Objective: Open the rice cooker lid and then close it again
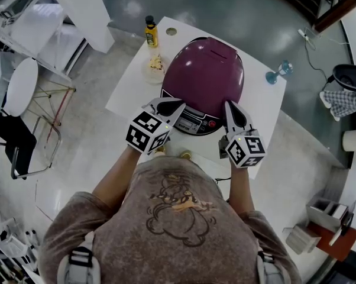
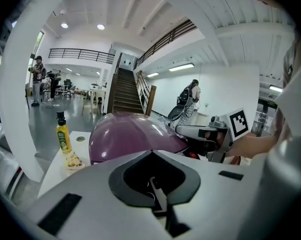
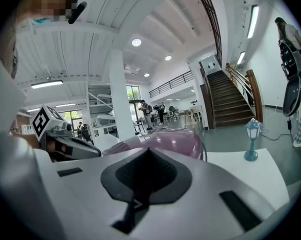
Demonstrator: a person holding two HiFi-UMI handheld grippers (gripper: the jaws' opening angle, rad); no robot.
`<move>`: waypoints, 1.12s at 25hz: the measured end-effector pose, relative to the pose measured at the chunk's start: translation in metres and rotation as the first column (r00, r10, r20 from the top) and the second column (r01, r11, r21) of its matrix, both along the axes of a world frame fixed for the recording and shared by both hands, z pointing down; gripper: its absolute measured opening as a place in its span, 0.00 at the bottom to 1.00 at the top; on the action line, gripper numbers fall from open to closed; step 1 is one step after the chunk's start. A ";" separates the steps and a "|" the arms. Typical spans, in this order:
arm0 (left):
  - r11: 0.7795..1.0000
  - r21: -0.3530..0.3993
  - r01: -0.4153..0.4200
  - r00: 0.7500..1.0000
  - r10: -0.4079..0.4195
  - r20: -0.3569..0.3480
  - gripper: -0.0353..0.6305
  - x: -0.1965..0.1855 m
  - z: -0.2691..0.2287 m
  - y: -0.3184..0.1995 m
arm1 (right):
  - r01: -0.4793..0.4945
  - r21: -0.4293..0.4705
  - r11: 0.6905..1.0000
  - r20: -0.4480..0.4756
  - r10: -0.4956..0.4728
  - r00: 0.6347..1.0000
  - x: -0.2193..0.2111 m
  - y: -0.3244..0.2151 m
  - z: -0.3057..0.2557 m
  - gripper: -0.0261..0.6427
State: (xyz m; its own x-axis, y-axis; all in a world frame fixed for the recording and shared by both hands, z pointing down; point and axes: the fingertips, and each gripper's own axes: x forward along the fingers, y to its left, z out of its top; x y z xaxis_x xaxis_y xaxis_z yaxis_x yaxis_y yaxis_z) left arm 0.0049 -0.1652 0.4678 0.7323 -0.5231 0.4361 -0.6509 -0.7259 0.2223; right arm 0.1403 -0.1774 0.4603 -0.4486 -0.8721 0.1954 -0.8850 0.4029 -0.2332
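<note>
The cooker stands just ahead of both claws, its lid down. Left claw and right claw are closed and empty. Opening seems pending: the next move needs the front catch pressed.

White desk, seen from above. Far-left corner: yellow bottle with a dark cap, upright, with a round grey spot in the desktop just beside it. Left edge, near the bottle: small dish of food. Far-right corner: blue lamp figurine, upright. On the floor off the left edge: black chair and round white table. Background: staircase and standing people.
</note>
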 end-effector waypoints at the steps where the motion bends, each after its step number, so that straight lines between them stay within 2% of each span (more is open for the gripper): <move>1: 1.000 -0.002 0.000 1.000 0.000 -0.004 0.08 0.000 0.000 0.000 | -0.001 0.001 1.000 -0.001 0.001 1.000 0.000 0.000 0.000 0.04; 11: 0.999 0.026 0.021 1.000 -0.021 0.003 0.08 -0.001 0.000 0.000 | 0.005 0.010 1.000 -0.006 -0.005 1.000 0.001 -0.001 -0.006 0.04; 21: 0.998 0.043 0.044 0.999 -0.043 -0.026 0.08 0.001 -0.003 0.001 | 0.028 0.010 1.000 -0.046 -0.028 0.999 -0.002 0.001 -0.009 0.04; 28: 1.000 0.003 0.021 0.999 -0.021 -0.049 0.08 -0.001 -0.003 0.000 | 0.036 0.065 0.997 -0.036 -0.033 0.999 -0.001 0.000 -0.031 0.04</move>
